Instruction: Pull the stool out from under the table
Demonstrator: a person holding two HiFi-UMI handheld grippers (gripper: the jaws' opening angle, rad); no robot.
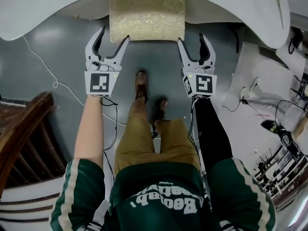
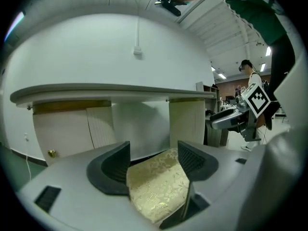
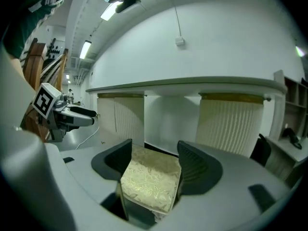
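Stool point(image 1: 147, 16) held at two corners

It sits at 12 o'clock, half under the white surface point(image 1: 38, 8). The left tool point(image 1: 112, 37) has its jaws pressed on the near corner at 11 o'clock. The right tool point(image 1: 193, 40) squeezes the near corner at 1 o'clock.

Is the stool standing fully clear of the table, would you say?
No, in the head view the table's edge covers the far end of the stool.

Reads to me as a lab or test hall: bare grey floor point(image 1: 57, 52), loose cables point(image 1: 56, 84) across it, ceiling strip lights point(image 3: 109, 11), gear racks point(image 1: 284, 170) at my right.
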